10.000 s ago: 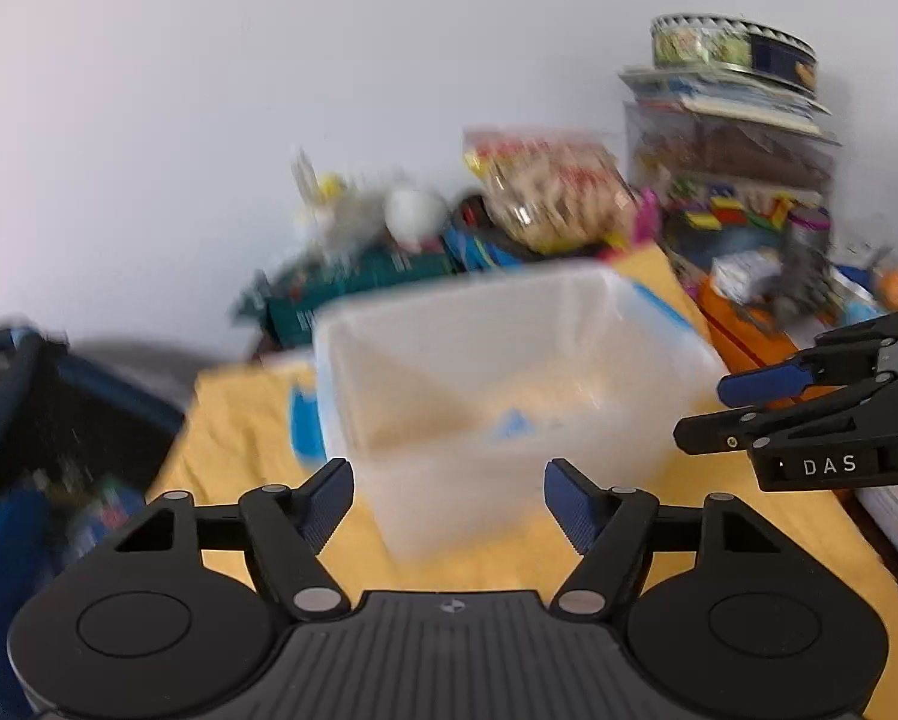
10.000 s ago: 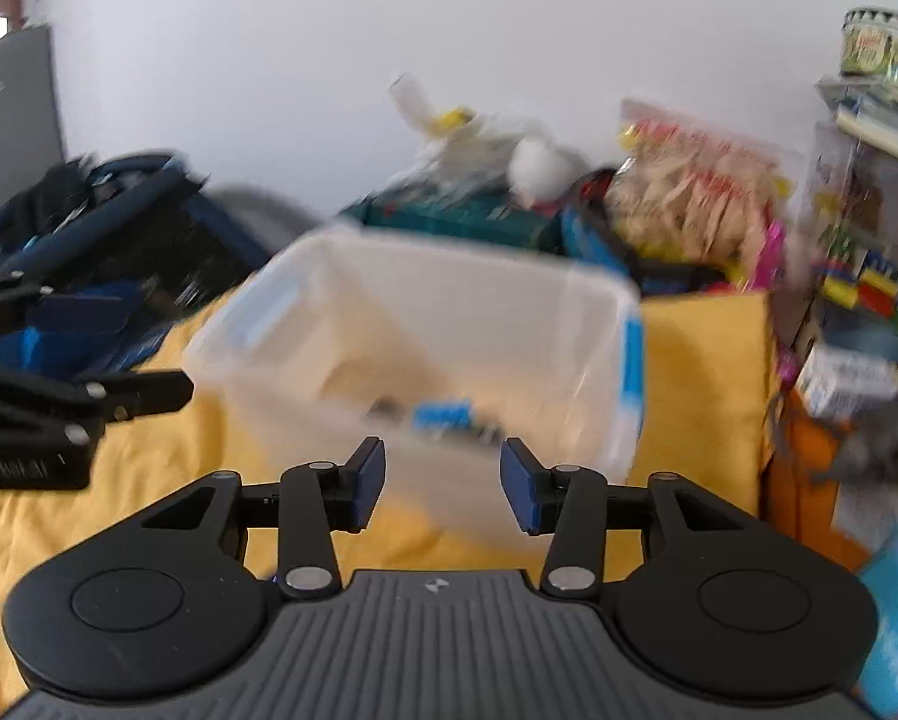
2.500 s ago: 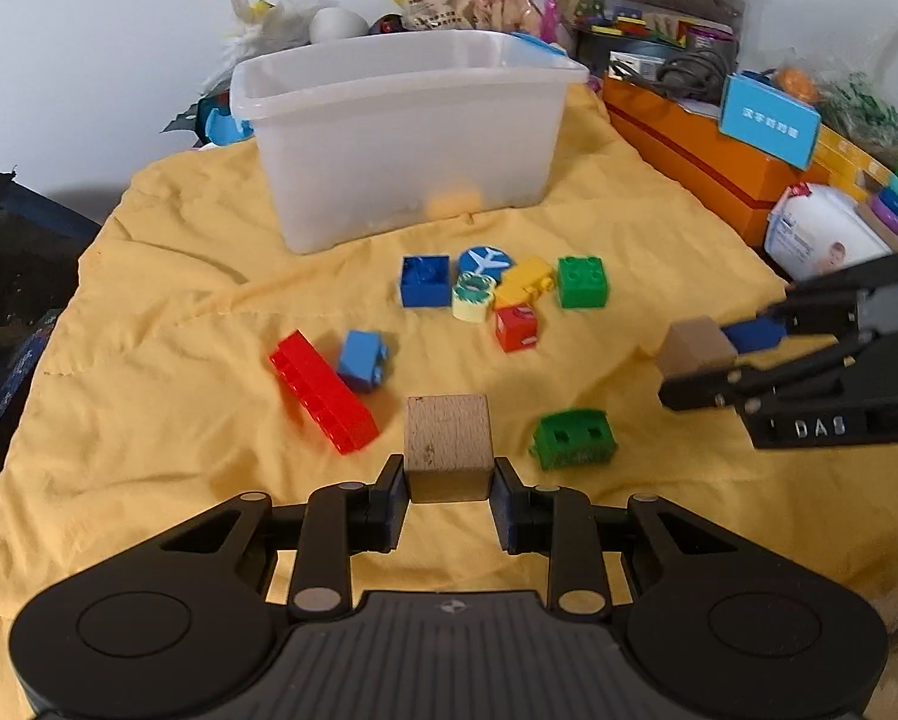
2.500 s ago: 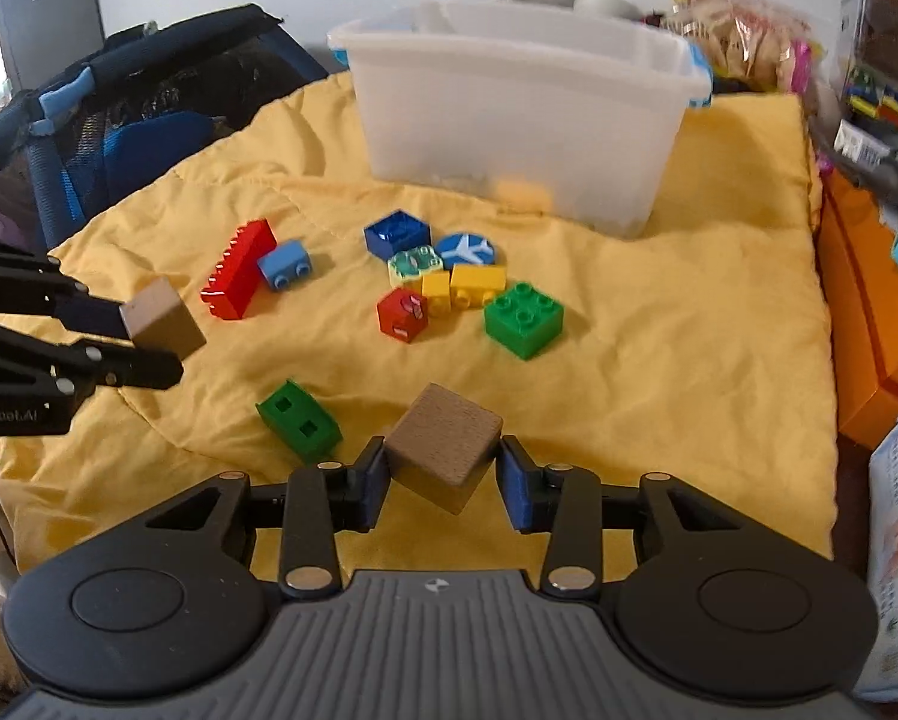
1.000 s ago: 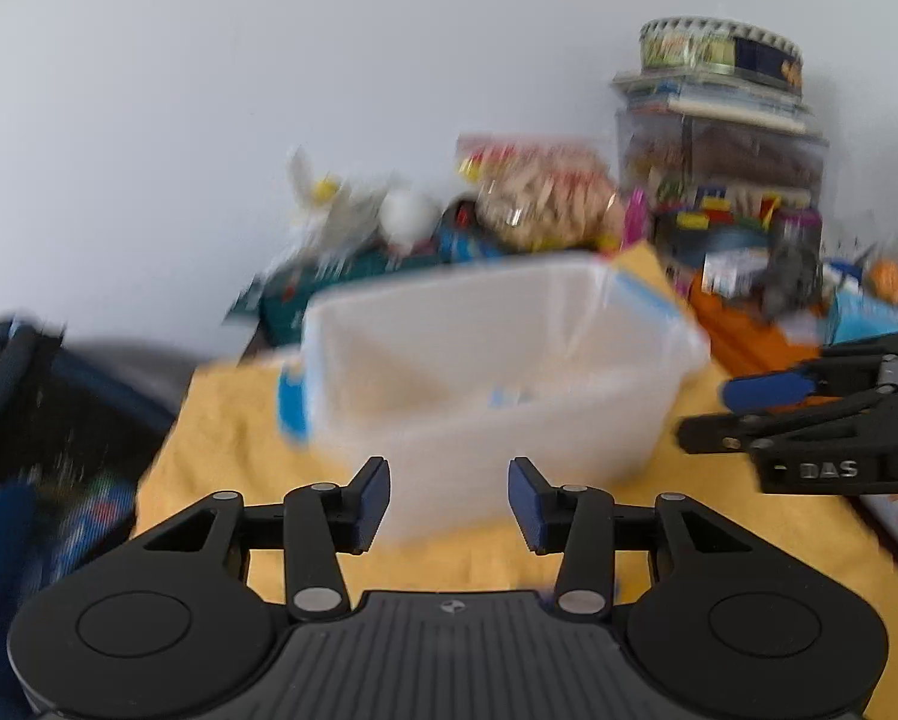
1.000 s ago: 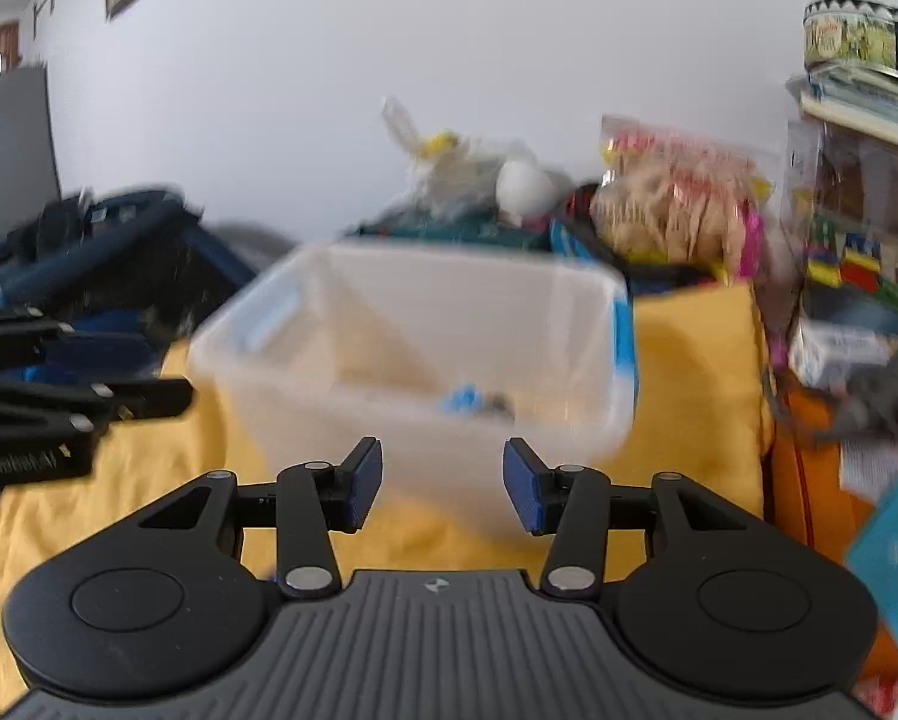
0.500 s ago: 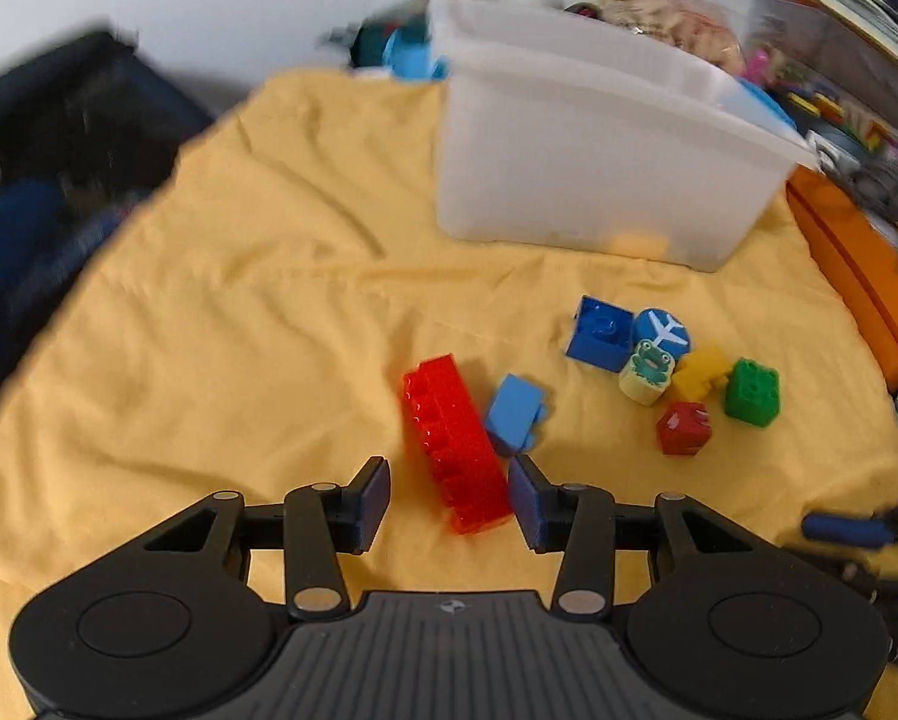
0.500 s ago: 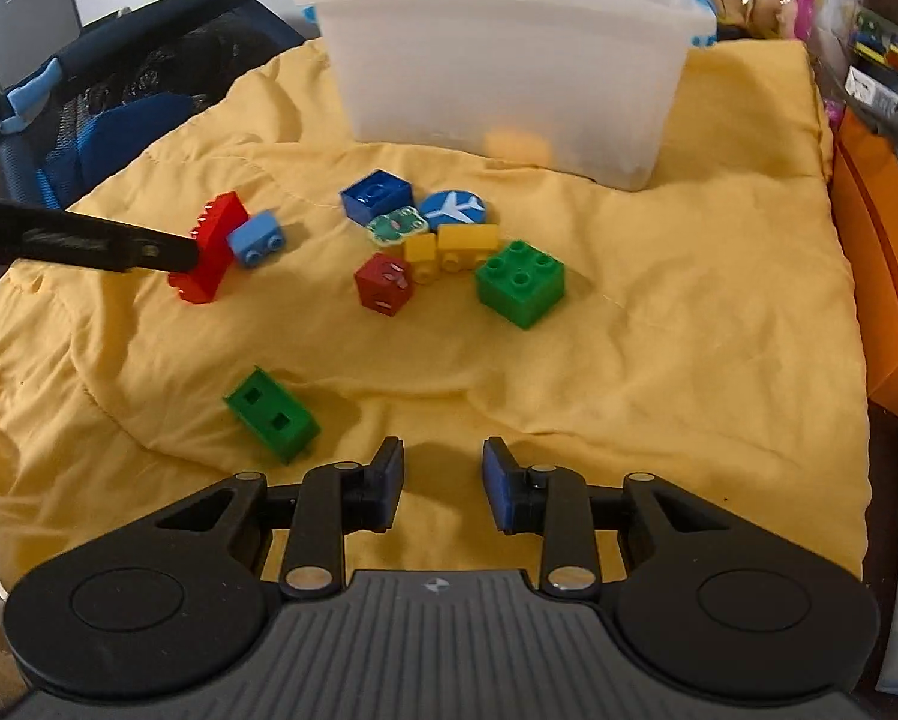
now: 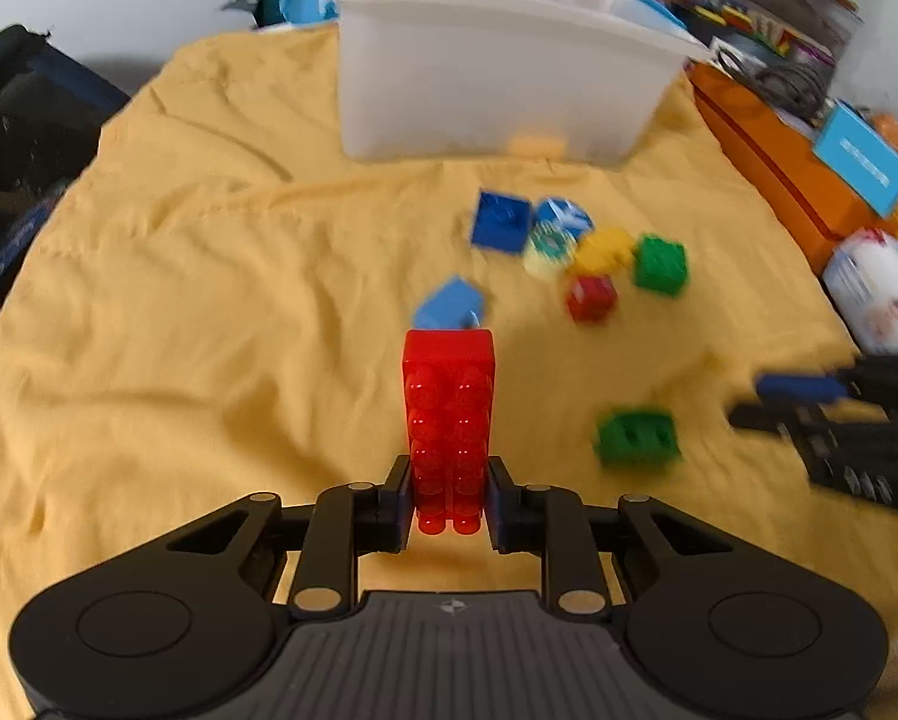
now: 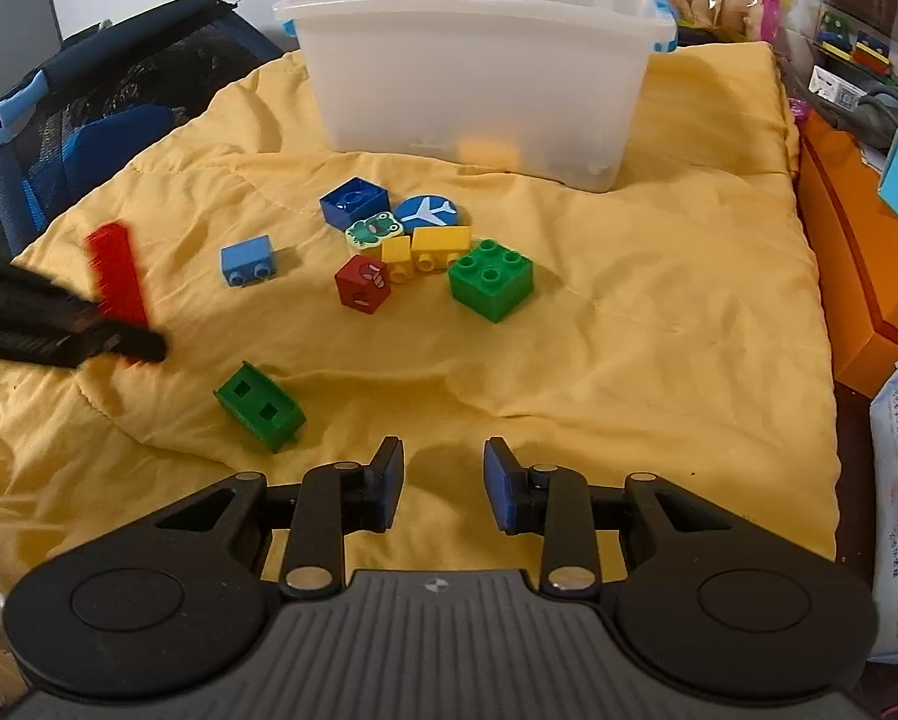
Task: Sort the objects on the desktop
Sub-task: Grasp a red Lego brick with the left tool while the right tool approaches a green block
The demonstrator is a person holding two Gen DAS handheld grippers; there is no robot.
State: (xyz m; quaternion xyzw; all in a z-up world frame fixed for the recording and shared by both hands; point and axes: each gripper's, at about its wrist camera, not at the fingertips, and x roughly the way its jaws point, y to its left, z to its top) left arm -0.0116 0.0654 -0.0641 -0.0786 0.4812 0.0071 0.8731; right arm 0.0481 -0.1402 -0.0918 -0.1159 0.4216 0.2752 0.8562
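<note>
Nine loose toys show on the yellow blanket (image 10: pixel 658 312), plus one in a grip. There is one long red brick (image 9: pixel 449 420), two green bricks, one dark blue brick (image 10: pixel 353 201), one light blue brick (image 10: pixel 246 260), one small red cube (image 10: pixel 362 288), one yellow piece (image 10: pixel 428 249), one round plane disc (image 10: pixel 428 210) and one frog piece (image 10: pixel 374 227). One white plastic bin (image 10: pixel 478 72) stands at the far end of the blanket.

The left gripper (image 9: pixel 449 501) has the long red brick between its jaws, which are closing on the brick's near end, the pads against its two long sides. The brick's long axis runs straight out ahead along the fingers, its studs face the camera, and its far end points toward the light blue brick just beyond it.

The right gripper (image 10: pixel 443 480) stands a little way open with nothing between its pads, over bare blanket. The hollow green brick (image 10: pixel 260 399) lies ahead and to its left, underside holes showing, long axis slanting. The studded green brick (image 10: pixel 490 279) sits farther ahead, slightly right, beside the cluster of small pieces. The bin is straight ahead, beyond everything.
</note>
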